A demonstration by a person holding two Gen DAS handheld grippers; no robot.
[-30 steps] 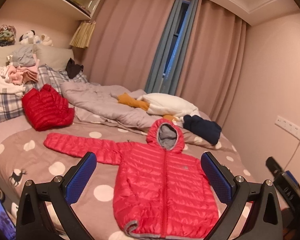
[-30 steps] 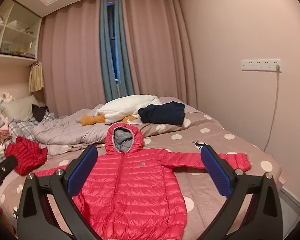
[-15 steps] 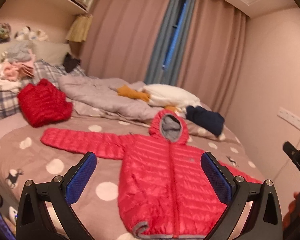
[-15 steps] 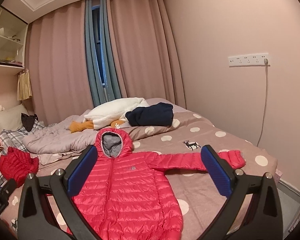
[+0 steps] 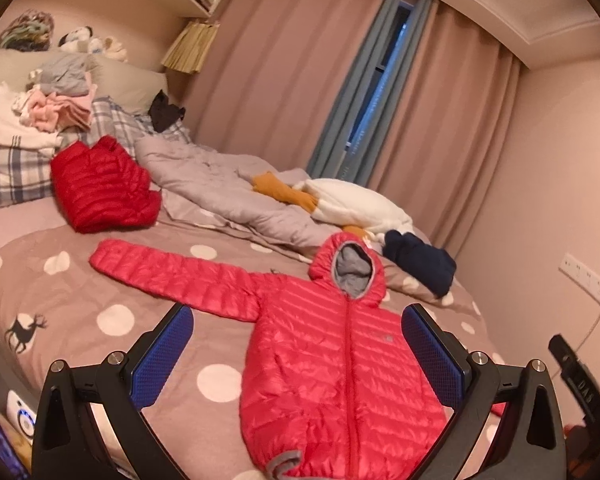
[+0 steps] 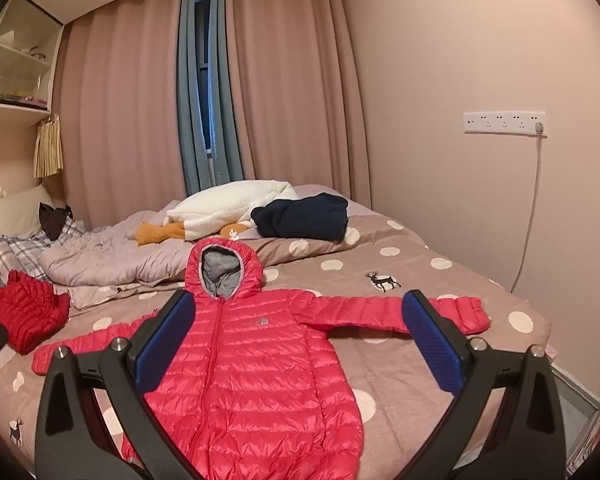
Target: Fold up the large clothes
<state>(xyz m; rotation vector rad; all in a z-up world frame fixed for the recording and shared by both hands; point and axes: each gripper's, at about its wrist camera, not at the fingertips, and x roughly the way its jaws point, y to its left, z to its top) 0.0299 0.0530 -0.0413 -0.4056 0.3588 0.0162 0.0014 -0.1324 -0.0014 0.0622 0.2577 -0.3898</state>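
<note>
A red hooded puffer jacket [image 5: 340,376] lies flat and zipped on the bed, front up, hood toward the far side, both sleeves spread out. It also shows in the right wrist view [image 6: 256,364]. Its left sleeve [image 5: 168,276] reaches toward the pillows, its right sleeve [image 6: 400,312] toward the wall. My left gripper [image 5: 298,356] is open and empty, held above the jacket's body near the bed's front edge. My right gripper [image 6: 298,344] is open and empty, also above the jacket.
A folded red jacket [image 5: 100,188] lies at the left by plaid pillows. A crumpled grey quilt [image 5: 228,196], a white garment [image 5: 360,204] and a navy garment [image 6: 304,216] lie behind the hood. The spotted bedspread [image 6: 440,280] ends near the wall with a socket strip [image 6: 504,122].
Both grippers have shifted a little over the bed, so the views have swung slightly. The jacket has not moved and both grippers stay open.
</note>
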